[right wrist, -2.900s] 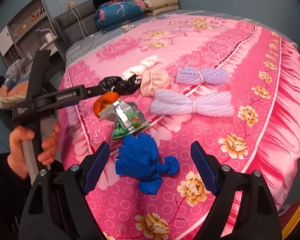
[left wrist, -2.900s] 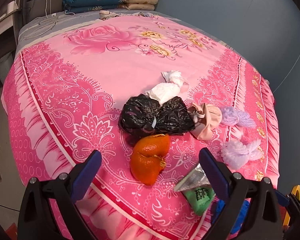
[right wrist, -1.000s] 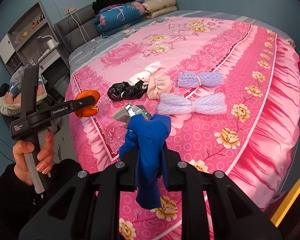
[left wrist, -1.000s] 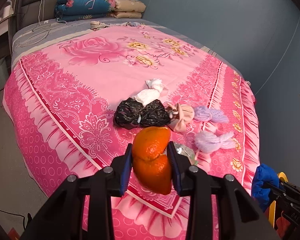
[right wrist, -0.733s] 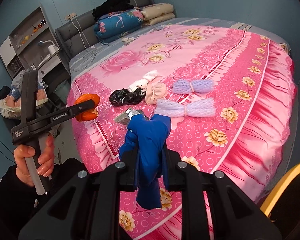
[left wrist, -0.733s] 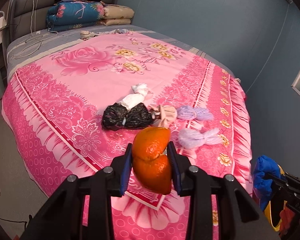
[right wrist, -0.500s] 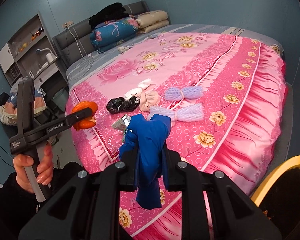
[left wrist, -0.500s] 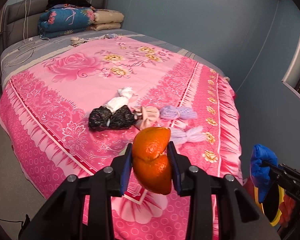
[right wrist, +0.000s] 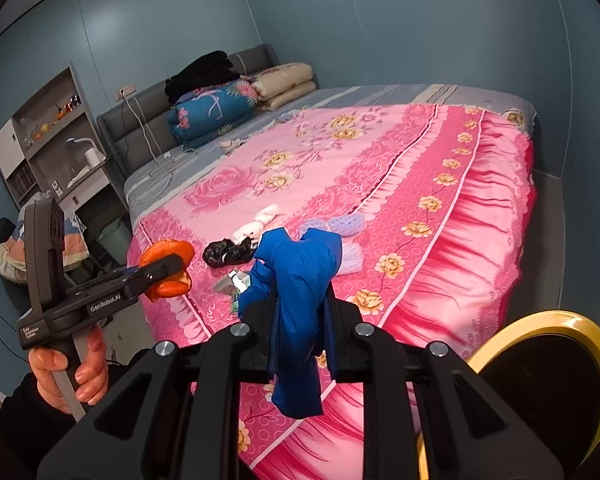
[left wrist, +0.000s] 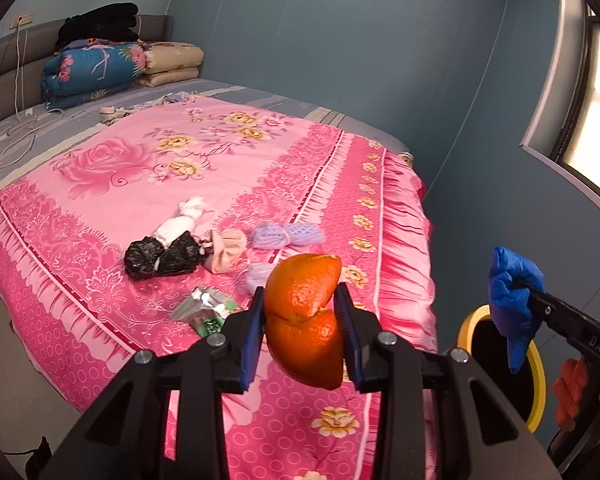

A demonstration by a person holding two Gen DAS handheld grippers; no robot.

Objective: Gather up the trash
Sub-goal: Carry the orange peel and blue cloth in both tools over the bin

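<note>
My left gripper (left wrist: pixel 300 330) is shut on an orange peel (left wrist: pixel 305 320), held in the air off the bed's corner; it also shows in the right wrist view (right wrist: pixel 168 268). My right gripper (right wrist: pixel 300 328) is shut on a knotted blue bag (right wrist: pixel 300 300), seen from the left wrist view (left wrist: pixel 514 296) above a yellow-rimmed bin (left wrist: pixel 538 384), (right wrist: pixel 572 328). On the pink bedspread (left wrist: pixel 112 168) lie a black bag (left wrist: pixel 162 256), a white bag (left wrist: pixel 178 228), a beige pouch (left wrist: pixel 226 248), two purple nets (left wrist: pixel 286 236) and a green foil wrapper (left wrist: pixel 204 310).
Folded quilts (left wrist: pixel 96 68) lie stacked at the headboard. A shelf and desk (right wrist: pixel 56 152) stand left of the bed. Blue walls surround the bed, and a window (left wrist: pixel 596 80) is at the right.
Both grippers closed on the orange peel and the blue bag, lifted them off the bed and drew back and to the right. The yellow-rimmed bin has come into view.
</note>
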